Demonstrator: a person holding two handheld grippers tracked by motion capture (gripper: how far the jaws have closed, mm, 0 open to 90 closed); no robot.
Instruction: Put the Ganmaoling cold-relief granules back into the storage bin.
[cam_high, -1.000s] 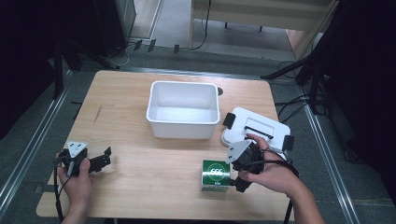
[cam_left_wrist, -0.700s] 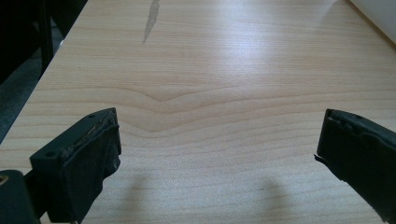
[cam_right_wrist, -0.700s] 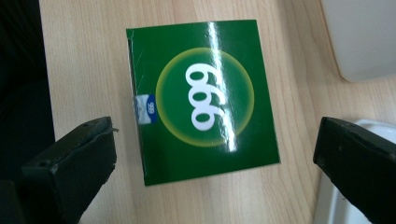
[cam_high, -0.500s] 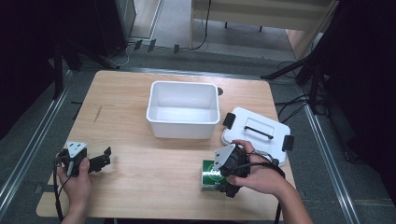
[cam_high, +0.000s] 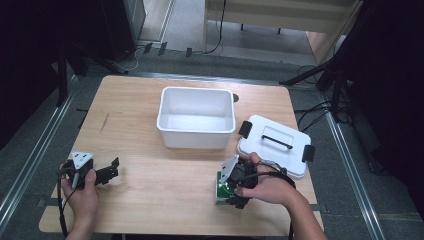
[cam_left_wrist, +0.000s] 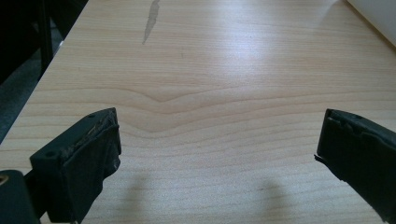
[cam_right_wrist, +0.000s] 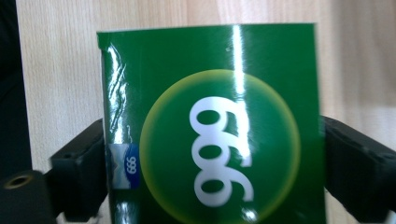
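The green box (cam_right_wrist: 212, 126) sits at the table's (cam_high: 135, 125) near right, between the right gripper's (cam_high: 231, 186) fingers (cam_right_wrist: 79, 175). Its jaws, just closing, flank both sides; contact unclear. The left gripper (cam_high: 107, 172) gapes empty.

Wooden table (cam_high: 135, 125), white tub (cam_high: 196, 118), lid (cam_high: 274, 145), green box (cam_right_wrist: 212, 121)

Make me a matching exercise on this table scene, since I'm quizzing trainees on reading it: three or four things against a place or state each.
Things:
1. green box
2. white bin
3. white lid
4. left gripper

Places or states:
A. jaws wide apart over bare wood
B. between the right gripper's jaws
C. flat on the table, right of the bin, black handle up
D. mid-table, open-topped, nothing seen inside

Pairs: 1-B, 2-D, 3-C, 4-A
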